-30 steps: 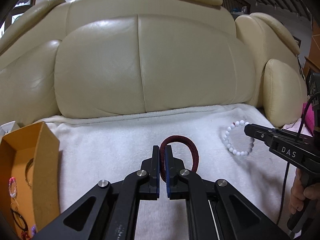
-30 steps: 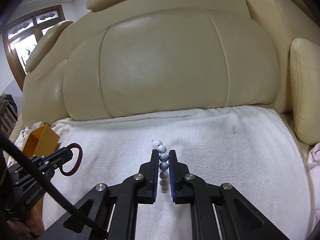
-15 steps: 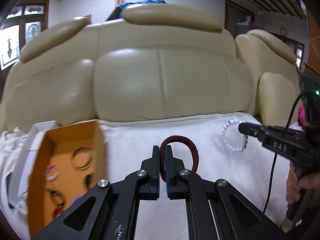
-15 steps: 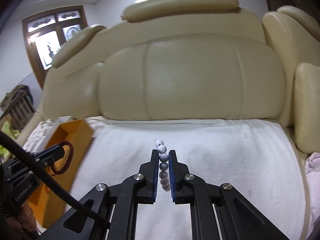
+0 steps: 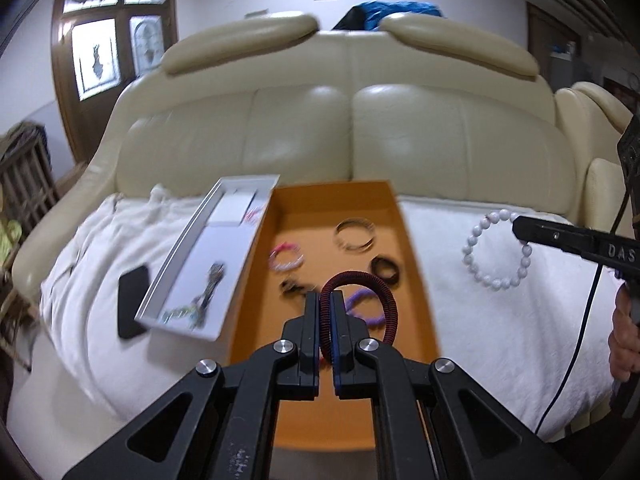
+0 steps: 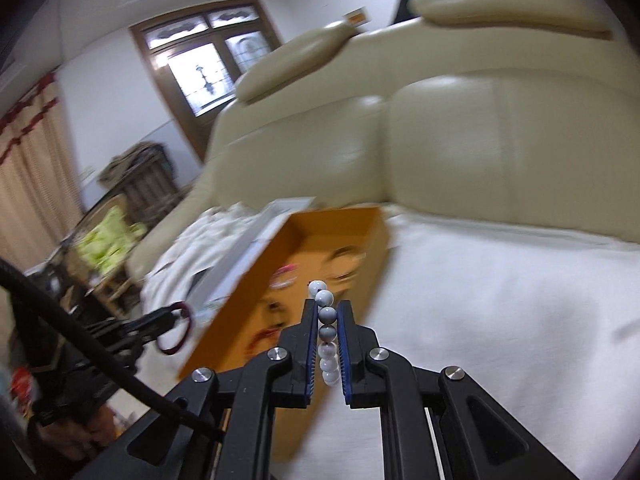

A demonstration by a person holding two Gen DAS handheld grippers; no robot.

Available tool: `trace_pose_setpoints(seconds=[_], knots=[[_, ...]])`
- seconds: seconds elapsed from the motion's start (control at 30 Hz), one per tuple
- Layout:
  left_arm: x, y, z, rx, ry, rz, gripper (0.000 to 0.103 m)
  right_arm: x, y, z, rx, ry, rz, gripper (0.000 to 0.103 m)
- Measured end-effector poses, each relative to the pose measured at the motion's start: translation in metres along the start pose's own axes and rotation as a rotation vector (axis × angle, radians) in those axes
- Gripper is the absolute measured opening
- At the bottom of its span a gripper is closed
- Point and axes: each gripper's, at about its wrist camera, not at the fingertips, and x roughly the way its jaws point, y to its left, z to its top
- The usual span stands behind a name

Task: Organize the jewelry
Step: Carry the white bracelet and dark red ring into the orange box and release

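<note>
My left gripper (image 5: 326,300) is shut on a dark red braided bracelet (image 5: 386,300), which hangs over the orange box (image 5: 408,240). Inside the box lie several bracelets: a silver bangle (image 5: 355,234), a pink one (image 5: 285,260), a black one (image 5: 386,269) and a purple one (image 5: 360,300). My right gripper (image 6: 326,312) is shut on a white bead bracelet (image 6: 326,332), held over the right edge of the orange box (image 6: 380,264). In the left wrist view the right gripper (image 5: 520,230) holds the white bead bracelet (image 5: 476,240) to the right of the box. The left gripper (image 6: 172,316) with the red bracelet (image 6: 180,332) shows at the left of the right wrist view.
The box sits on a white blanket (image 5: 500,320) spread over a cream leather sofa (image 5: 400,128). A white lid (image 5: 208,248) with beaded jewelry leans against the box's left side. A black phone-like slab (image 5: 134,300) lies left of it. A person's hand (image 5: 624,344) holds the right gripper.
Both grippers swung left and rose, carrying their bracelets from the open blanket to the orange box. The box came fully into view, now under the left gripper.
</note>
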Motion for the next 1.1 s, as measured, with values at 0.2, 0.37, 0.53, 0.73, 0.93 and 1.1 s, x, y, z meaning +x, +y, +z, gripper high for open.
trace_pose_setpoints(seconds=[0.2, 0.37, 0.53, 0.73, 0.93, 1.1], knots=[[0.021, 0.016, -0.027, -0.031, 0.084, -0.014, 0.005, 0.047, 0.049, -0.03, -0.087, 0.136, 0.06, 0.011], [0.046, 0.021, -0.044, -0.073, 0.161, -0.042, 0.005, 0.083, 0.06, -0.056, -0.137, 0.262, 0.057, 0.011], [0.066, 0.016, -0.054, -0.074, 0.23, -0.051, 0.005, 0.102, 0.061, -0.066, -0.162, 0.329, 0.053, 0.011], [0.083, 0.014, -0.058, -0.083, 0.291, -0.043, 0.005, 0.115, 0.061, -0.072, -0.189, 0.358, 0.015, 0.011], [0.095, 0.012, -0.056, -0.081, 0.33, -0.021, 0.005, 0.123, 0.058, -0.072, -0.211, 0.367, -0.02, 0.011], [0.107, 0.014, -0.059, -0.087, 0.374, -0.007, 0.005, 0.125, 0.056, -0.071, -0.224, 0.376, -0.047, 0.011]])
